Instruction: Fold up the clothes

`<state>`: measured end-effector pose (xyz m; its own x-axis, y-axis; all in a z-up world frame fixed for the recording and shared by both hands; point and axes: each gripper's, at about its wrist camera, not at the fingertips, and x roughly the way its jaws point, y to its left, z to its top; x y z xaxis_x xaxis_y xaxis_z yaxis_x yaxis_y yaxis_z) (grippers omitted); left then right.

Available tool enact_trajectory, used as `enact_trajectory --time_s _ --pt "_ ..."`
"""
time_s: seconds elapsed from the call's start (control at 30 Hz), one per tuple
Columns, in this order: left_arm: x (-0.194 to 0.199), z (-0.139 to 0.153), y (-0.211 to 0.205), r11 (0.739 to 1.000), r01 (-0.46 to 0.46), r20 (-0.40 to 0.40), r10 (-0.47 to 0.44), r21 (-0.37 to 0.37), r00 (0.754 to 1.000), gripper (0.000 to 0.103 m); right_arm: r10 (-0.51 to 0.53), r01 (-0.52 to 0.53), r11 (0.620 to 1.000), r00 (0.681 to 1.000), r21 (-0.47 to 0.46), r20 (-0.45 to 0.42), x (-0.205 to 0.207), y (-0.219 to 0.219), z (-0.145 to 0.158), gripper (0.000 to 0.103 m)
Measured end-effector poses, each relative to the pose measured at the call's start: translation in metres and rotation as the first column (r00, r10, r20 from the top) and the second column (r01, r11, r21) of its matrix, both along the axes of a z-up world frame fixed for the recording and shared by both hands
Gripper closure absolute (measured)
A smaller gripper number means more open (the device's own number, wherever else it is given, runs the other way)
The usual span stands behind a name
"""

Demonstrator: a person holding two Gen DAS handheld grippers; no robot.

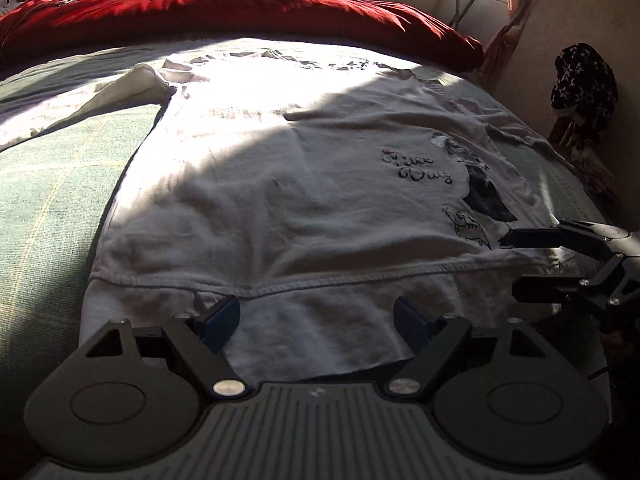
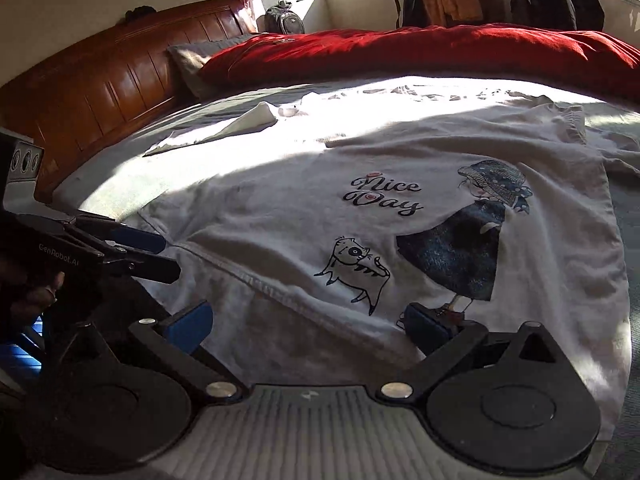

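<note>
- White T-shirt [image 1: 280, 184] lay spread print-up on green bedsheet [image 1: 52, 184]; long axis ran away from both grippers, hem nearest, collar toward red duvet [image 1: 240, 12].
- Left gripper [image 1: 316, 320] stood wide, nothing between the pads — poised over the doubled hem strip, left of centre.
- Right gripper [image 2: 308, 326] likewise wide and empty, over the hem beside the cat print.
- Judged equally near; hem corners probably next.

A: Support surface?
B: Bed [image 2: 120, 184], green checked sheet [image 1: 48, 184], wooden headboard [image 2: 92, 92].
A: Lying directly on it?
B: White T-shirt [image 1: 280, 208] spread flat, print up; red duvet [image 1: 224, 12] bunched along far edge; grey pillow [image 2: 188, 60] by headboard.
</note>
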<state>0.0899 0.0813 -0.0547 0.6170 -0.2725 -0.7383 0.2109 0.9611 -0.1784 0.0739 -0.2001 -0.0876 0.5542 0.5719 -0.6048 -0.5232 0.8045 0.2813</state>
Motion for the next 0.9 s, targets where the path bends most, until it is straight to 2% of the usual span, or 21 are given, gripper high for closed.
enact_trajectory --time_s 0.07,0.17,0.23,0.33,0.37,0.4,0.47,0.53,0.6,0.7,0.8,0.9 --pt "0.001 0.008 0.003 1.0 -0.021 0.034 0.021 0.008 0.999 0.019 0.025 -0.026 0.998 1.0 0.048 0.016 -0.001 0.002 0.009 0.0" --pt "0.008 0.014 0.007 0.999 -0.047 0.06 0.048 -0.022 0.997 0.018 0.096 -0.098 0.994 0.993 0.039 0.071 0.004 0.03 0.019 0.0" --pt "0.015 0.008 0.009 0.997 -0.07 0.04 0.071 -0.032 0.997 0.018 0.152 -0.155 0.988 0.985 0.028 0.078 0.01 0.054 0.015 0.0" --pt "0.015 -0.009 0.01 0.997 -0.083 -0.01 0.083 -0.01 0.997 0.018 0.175 -0.175 0.984 0.984 0.021 0.012 0.017 0.072 -0.003 0.0" --pt "0.01 -0.011 0.01 0.997 -0.077 -0.005 0.077 0.001 0.997 0.018 0.168 -0.168 0.986 0.986 0.017 -0.016 0.014 0.07 -0.013 0.0" --pt "0.006 -0.013 0.009 0.997 -0.072 -0.005 0.072 0.008 0.997 0.013 0.162 -0.162 0.987 0.987 0.015 -0.007 0.007 0.066 -0.017 0.0" --pt "-0.003 -0.013 0.007 0.998 -0.058 -0.014 0.058 0.027 0.998 0.012 0.154 -0.154 0.988 0.988 0.022 0.008 -0.006 0.053 -0.017 0.0" --pt "-0.006 -0.005 0.002 0.998 -0.03 -0.001 0.03 0.055 1.0 0.012 0.146 -0.145 0.988 0.989 0.046 -0.028 -0.013 0.039 -0.014 0.0" --pt "-0.003 0.008 -0.003 0.999 0.001 0.055 -0.003 0.053 0.998 0.012 0.108 -0.105 0.993 0.993 0.056 -0.058 -0.016 0.024 -0.003 0.0" --pt "0.011 0.021 -0.019 0.998 0.061 0.118 -0.064 0.034 0.991 0.012 0.011 -0.012 0.999 1.0 0.03 0.02 -0.015 0.002 0.015 0.0" --pt "0.025 0.011 -0.044 0.99 0.136 0.113 -0.138 0.029 0.984 0.012 -0.109 0.11 0.994 0.993 -0.018 0.045 -0.003 -0.017 0.013 0.0" --pt "0.027 -0.012 -0.057 0.989 0.144 0.039 -0.146 0.043 0.989 0.012 -0.2 0.198 0.979 0.979 -0.042 -0.049 0.004 -0.034 -0.013 0.0"
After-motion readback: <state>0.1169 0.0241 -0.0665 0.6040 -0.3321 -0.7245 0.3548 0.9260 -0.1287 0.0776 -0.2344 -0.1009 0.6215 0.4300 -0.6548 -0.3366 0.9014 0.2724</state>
